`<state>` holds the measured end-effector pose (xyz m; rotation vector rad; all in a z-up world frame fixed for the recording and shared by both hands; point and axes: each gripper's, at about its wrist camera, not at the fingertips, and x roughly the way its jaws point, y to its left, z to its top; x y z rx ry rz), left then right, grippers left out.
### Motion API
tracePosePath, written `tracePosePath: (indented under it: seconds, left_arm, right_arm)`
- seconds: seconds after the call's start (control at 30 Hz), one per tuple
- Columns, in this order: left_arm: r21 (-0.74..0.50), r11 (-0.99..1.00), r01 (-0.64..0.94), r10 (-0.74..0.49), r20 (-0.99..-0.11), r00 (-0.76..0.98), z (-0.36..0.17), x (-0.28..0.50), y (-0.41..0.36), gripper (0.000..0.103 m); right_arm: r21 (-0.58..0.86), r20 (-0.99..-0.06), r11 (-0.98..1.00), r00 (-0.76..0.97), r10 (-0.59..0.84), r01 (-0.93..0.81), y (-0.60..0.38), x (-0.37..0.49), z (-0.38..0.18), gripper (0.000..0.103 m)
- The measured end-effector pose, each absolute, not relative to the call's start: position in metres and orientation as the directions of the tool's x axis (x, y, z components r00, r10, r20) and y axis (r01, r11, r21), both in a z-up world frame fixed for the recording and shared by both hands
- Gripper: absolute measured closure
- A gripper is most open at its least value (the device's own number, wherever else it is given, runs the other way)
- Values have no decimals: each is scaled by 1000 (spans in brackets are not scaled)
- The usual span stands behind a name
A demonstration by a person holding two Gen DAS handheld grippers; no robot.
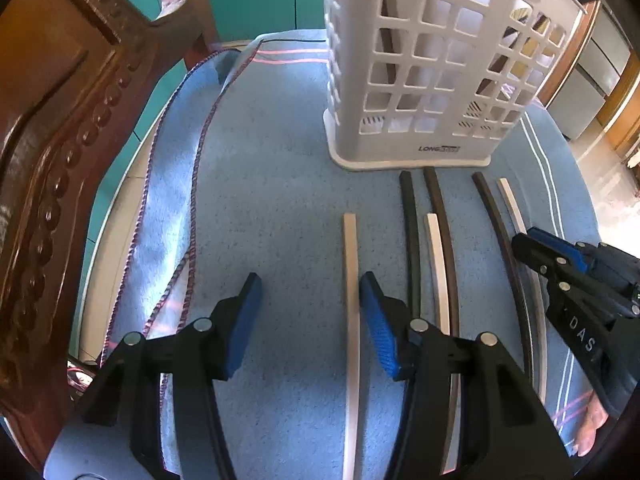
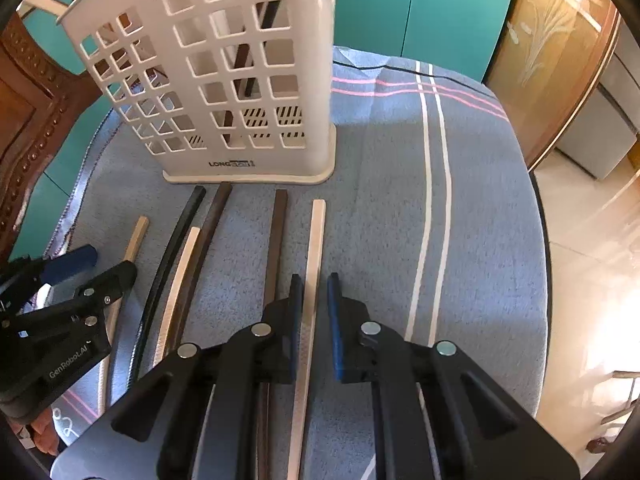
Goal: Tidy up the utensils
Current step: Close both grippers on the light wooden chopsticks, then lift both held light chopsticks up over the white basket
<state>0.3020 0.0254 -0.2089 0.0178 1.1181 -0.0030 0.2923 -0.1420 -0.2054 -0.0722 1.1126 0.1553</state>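
Note:
Several chopsticks lie side by side on a blue cloth (image 1: 272,184) before a white lattice utensil holder (image 1: 420,80), also in the right wrist view (image 2: 224,80). One dark chopstick (image 2: 244,64) stands inside the holder. My left gripper (image 1: 310,320) is open and empty, low over the cloth; a pale chopstick (image 1: 350,264) lies just inside its right finger. My right gripper (image 2: 314,312) is open with its fingers straddling the rightmost pale chopstick (image 2: 316,240), not closed on it. Dark chopsticks (image 2: 276,240) lie to its left.
A carved wooden chair back (image 1: 60,140) stands at the table's left edge. The cloth's hem is folded back at the left (image 1: 176,168). The round table edge drops to a tiled floor at the right (image 2: 592,240). Teal cabinets (image 2: 420,8) stand behind.

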Motion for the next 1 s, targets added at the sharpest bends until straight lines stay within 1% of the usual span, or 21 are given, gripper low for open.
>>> tracePosePath:
  seconds: [0.17,0.2,0.23,0.27,0.3,0.33,0.4,0.43,0.57,0.7,0.87,1.0]
  left_arm:
    - [53,998,28,34,-889,457,-208,302,20,51]
    - [49,998,32,29,-889,456,-208,302,20,55]
    - [27,999,41,5,-891,453,-208,302,20,64]
    - [12,999,51,-12,-892,451,-207,301,19,67]
    - [14,998,56,-13,-892,453,-206,301,17,71]
    - [10,998,66,-21,-890,455,-206,300,15,75]
    - [6,997,73,-28,-889,456,-206,300,13,92]
    - [2,997,74,-32,-889,456,-205,299,12,95]
    - [-16,999,47,-37,-873,487,-195,292,14,96]
    - [-53,998,46,-70,-824,563,-163,278,22,96]
    - [-101,991,92,-137,-727,673,-107,242,28,96]
    - [-157,980,125,-196,-615,763,-50,213,35,96]
  right_arm:
    - [-11,-890,985,450,70,-174,-130,288,-206,89]
    - [-9,-890,985,450,72,-175,-130,287,-205,89]
    - [-1,-891,985,447,78,-174,-131,287,-205,89]
    - [7,-891,985,445,84,-171,-130,284,-205,90]
    - [30,-891,987,442,99,-160,-134,284,-204,95]
    - [56,-890,987,440,117,-149,-137,285,-204,95]
    - [106,-886,985,436,155,-135,-148,288,-203,96]
    - [120,-884,985,437,164,-128,-151,288,-202,96]
    - [130,-855,983,488,176,-128,-155,281,-187,97]
    - [151,-794,976,569,213,-154,-162,267,-153,97]
    - [211,-687,953,660,304,-219,-176,236,-96,97]
    - [255,-591,933,722,359,-254,-187,218,-48,96]
